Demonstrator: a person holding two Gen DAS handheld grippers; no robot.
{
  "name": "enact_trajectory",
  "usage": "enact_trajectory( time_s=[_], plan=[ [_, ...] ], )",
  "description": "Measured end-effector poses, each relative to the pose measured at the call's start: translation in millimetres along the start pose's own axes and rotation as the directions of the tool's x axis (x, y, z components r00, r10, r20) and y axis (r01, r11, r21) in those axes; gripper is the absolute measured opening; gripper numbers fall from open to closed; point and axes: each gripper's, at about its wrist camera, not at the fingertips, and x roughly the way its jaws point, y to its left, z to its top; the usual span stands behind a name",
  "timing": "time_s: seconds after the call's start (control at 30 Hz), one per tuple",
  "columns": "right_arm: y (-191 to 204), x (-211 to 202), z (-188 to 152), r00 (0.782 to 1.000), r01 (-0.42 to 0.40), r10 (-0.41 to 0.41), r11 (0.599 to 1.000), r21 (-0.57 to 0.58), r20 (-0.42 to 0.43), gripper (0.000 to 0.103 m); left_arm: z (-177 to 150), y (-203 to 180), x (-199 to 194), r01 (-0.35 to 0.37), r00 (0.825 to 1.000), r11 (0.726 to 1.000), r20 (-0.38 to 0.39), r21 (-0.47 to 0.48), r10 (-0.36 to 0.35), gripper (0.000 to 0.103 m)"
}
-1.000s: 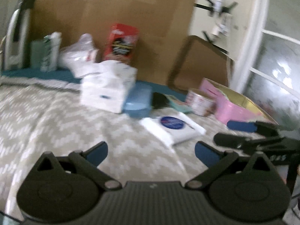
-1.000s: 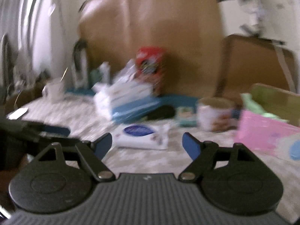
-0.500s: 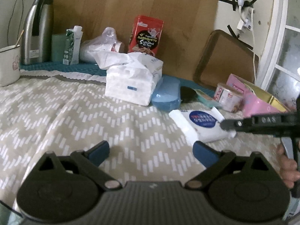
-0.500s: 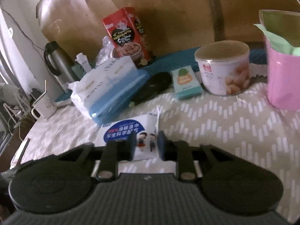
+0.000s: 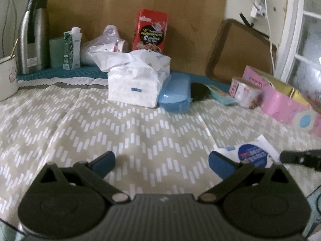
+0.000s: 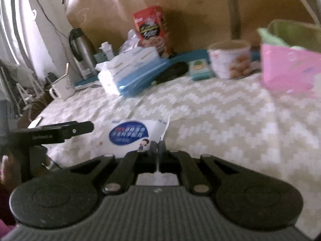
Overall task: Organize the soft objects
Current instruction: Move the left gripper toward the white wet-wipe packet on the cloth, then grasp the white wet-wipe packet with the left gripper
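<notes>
My right gripper (image 6: 159,150) is shut on the sealed edge of a white wet-wipes pack (image 6: 130,136) with a blue oval label, low over the chevron cloth. The same pack (image 5: 250,152) shows at the lower right of the left wrist view, beside my right gripper's finger (image 5: 299,156). My left gripper (image 5: 160,160) is open and empty above the cloth, left of the pack. A white tissue pack (image 5: 136,84) and a blue soft pouch (image 5: 175,94) lie at the back of the table.
A pink box (image 5: 280,98) and a printed tub (image 5: 243,90) stand at the right. A red carton (image 5: 151,32), steel flask (image 5: 33,36), milk carton (image 5: 72,46), plastic bag (image 5: 102,44) and white mug (image 5: 7,78) line the back and left. Cardboard (image 5: 124,6) stands behind.
My right gripper has closed on the wipes pack's edge and drawn it nearer across the cloth, to the lower right of the left wrist view. My left gripper stays open.
</notes>
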Motion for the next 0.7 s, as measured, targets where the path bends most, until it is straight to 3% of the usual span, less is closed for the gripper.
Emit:
enact_trajectory(
  time_s=[0.17,0.23,0.27,0.3,0.5,0.7],
  plan=[
    [-3.5,-12.9,-3.9,0.996,0.055,-0.051,0.997,-0.049,0.079,0.014,9.5,-10.7,-3.5,0.042,0.999,0.999,-0.016,-0.013,-0.043,0.102],
    [-4.5,-13.9,-3.4,0.996,0.016,-0.010,0.998,-0.066,0.085,0.039,13.8,-15.6,-7.1,0.064,0.998,0.998,-0.005,-0.017,-0.064,0.103],
    [-4.4,-13.1,-3.0,0.996,-0.002,0.008,0.998,-0.069,0.091,0.061,15.7,-18.7,-8.5,0.064,0.998,0.998,0.001,-0.018,-0.064,0.103],
    [-1.6,-14.3,-4.4,0.994,-0.006,0.014,0.997,-0.074,0.105,0.068,17.4,-22.3,-8.9,0.054,0.999,0.998,0.003,-0.013,-0.054,0.103],
    [13.2,-10.4,-14.9,0.993,0.009,0.012,0.984,-0.177,0.117,0.071,19.8,-40.0,-0.5,-0.049,0.998,0.998,-0.030,0.036,0.050,0.103],
    [14.2,-7.7,-21.7,0.992,-0.009,0.030,0.986,-0.169,0.123,0.075,18.9,-51.9,-1.8,-0.024,0.997,0.999,-0.066,0.033,0.027,0.102]
  ],
)
